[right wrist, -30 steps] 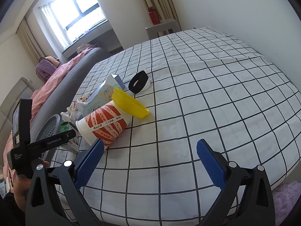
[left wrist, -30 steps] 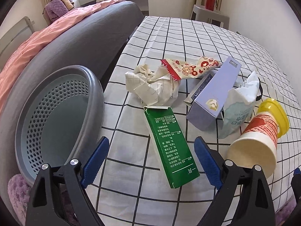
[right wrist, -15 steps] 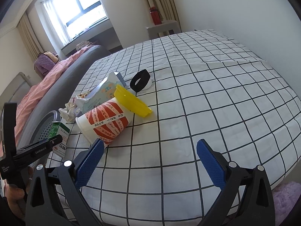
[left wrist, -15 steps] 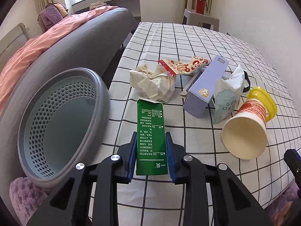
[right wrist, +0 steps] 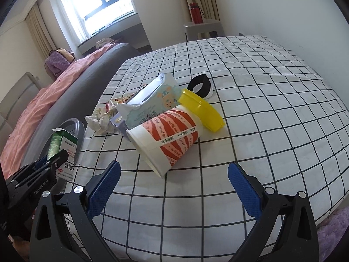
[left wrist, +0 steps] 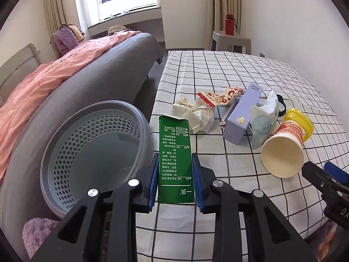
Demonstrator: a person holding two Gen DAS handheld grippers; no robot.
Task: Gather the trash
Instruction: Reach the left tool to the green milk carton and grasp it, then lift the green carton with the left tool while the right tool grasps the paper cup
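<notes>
My left gripper (left wrist: 175, 183) is shut on a green carton (left wrist: 174, 152) and holds it lifted above the checked bed, right of the grey perforated basket (left wrist: 91, 152). The carton also shows in the right wrist view (right wrist: 62, 150). My right gripper (right wrist: 172, 183) is open and empty, just in front of a red-striped paper cup (right wrist: 168, 139) lying on its side with a yellow lid (right wrist: 200, 109) behind it. Crumpled paper (left wrist: 192, 111), a snack wrapper (left wrist: 220, 97), a lilac box (left wrist: 242, 115) and a tissue pack (left wrist: 264, 122) lie on the bed.
A black ring (right wrist: 199, 86) lies behind the yellow lid. A grey sofa arm (left wrist: 98, 80) with a pink blanket (left wrist: 43, 89) runs along the bed's left. A stool with a red bottle (left wrist: 230, 24) stands at the far wall.
My left gripper closed on the green carton and lifted it off the bed. My right gripper moved closer to the striped cup and stayed open.
</notes>
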